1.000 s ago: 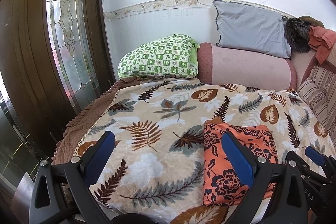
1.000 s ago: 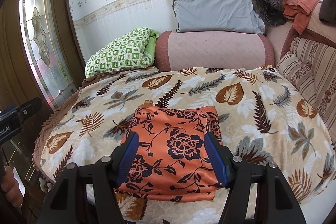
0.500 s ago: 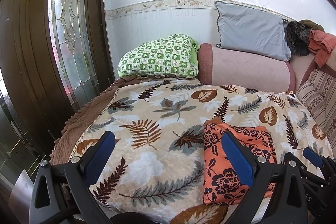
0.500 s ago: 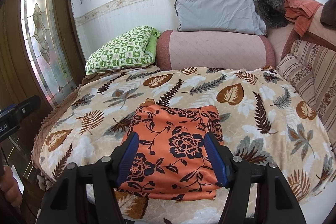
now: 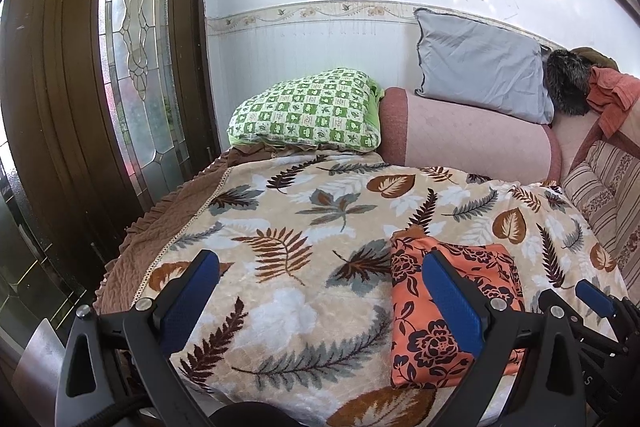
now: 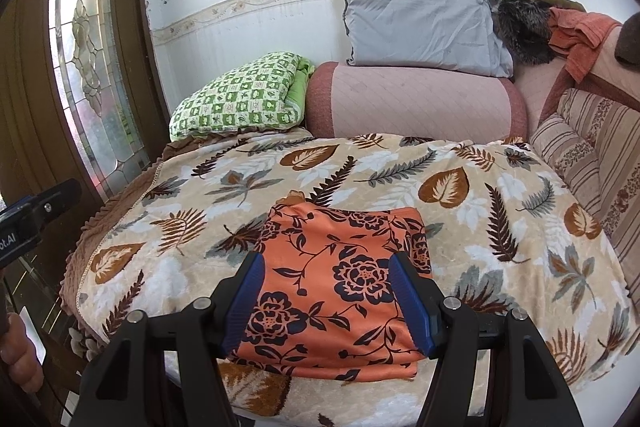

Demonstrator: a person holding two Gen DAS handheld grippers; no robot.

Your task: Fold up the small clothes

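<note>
Garment: folded orange cloth with dark floral print (image 6: 340,291), flat on the near edge of the leaf-patterned beige blanket (image 6: 480,211) covering the bed.
Right tool (image 6: 330,301): released, blue pads spread above the cloth, not pinching it.
Left tool (image 5: 320,301): released, left of the cloth, holding nothing.

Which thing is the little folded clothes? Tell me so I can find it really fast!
Look at the bed with the leaf-print blanket. Near its front edge, away from the pillows, lies the folded garment, a flat, neat rectangle. It is the only bright orange thing on the blanket, with dark flowers, not leaves.
</note>
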